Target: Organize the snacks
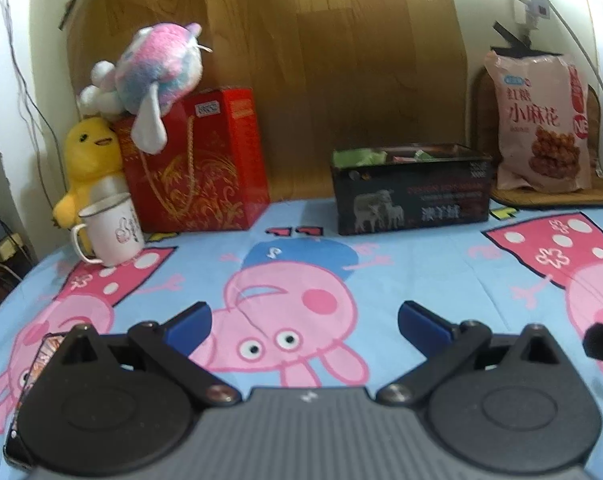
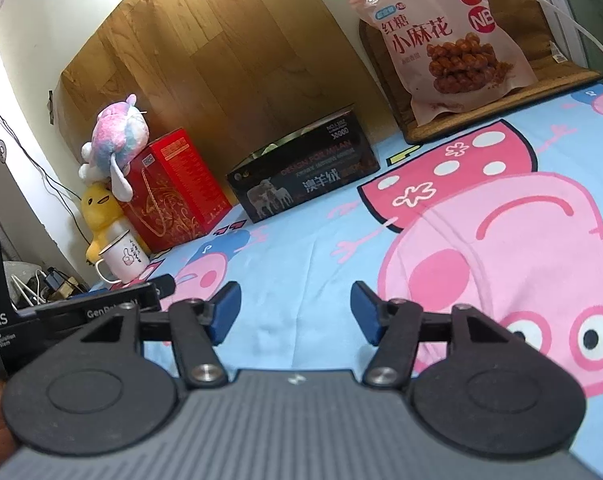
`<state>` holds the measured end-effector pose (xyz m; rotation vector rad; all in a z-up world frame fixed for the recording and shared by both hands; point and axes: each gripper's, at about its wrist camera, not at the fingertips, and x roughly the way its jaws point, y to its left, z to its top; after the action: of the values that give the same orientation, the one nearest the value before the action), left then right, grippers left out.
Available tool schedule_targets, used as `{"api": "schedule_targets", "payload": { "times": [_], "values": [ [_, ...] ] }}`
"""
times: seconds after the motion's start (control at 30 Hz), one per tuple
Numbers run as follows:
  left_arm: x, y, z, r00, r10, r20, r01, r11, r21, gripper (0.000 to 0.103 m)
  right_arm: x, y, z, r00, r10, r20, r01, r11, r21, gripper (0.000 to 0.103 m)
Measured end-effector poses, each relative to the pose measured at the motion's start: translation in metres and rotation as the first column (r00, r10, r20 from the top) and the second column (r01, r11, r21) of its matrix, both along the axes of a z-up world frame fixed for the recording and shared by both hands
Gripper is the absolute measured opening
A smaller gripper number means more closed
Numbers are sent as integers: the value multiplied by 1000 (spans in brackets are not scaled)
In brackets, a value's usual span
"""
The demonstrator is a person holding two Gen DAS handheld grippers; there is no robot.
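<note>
A black open-topped box (image 1: 411, 196) (image 2: 305, 178) stands at the back of the cartoon-print sheet, with green and other snack packets showing over its rim. A big pink snack bag (image 1: 541, 124) (image 2: 457, 40) leans upright on a brown mat to its right. My left gripper (image 1: 303, 322) hovers low over the sheet in front of the box, open wide, nothing between its blue pads. My right gripper (image 2: 295, 312) is also open and empty, further right. A small packet (image 1: 33, 372) lies partly hidden under the left gripper's left side.
A red gift bag (image 1: 197, 164) (image 2: 173, 192) stands at the back left with a pink plush (image 1: 153, 76) on top, a yellow plush (image 1: 89, 156) and a white mug (image 1: 109, 230) (image 2: 123, 258) beside it. The left gripper's body (image 2: 81, 312) shows at the right view's left edge.
</note>
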<state>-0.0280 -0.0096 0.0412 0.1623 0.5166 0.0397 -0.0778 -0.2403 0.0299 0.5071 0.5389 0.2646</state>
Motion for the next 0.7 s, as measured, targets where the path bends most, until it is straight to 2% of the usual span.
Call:
{"api": "schedule_targets", "payload": {
  "times": [0.3, 0.7],
  "values": [
    [-1, 4, 1, 997, 40, 62, -45, 997, 70, 103, 4, 2, -2, 1000, -1, -12, 1, 1000, -3, 63],
    [-1, 7, 8, 996, 49, 74, -54, 996, 71, 103, 4, 1, -2, 1000, -6, -13, 6, 1000, 0, 65]
  ]
}}
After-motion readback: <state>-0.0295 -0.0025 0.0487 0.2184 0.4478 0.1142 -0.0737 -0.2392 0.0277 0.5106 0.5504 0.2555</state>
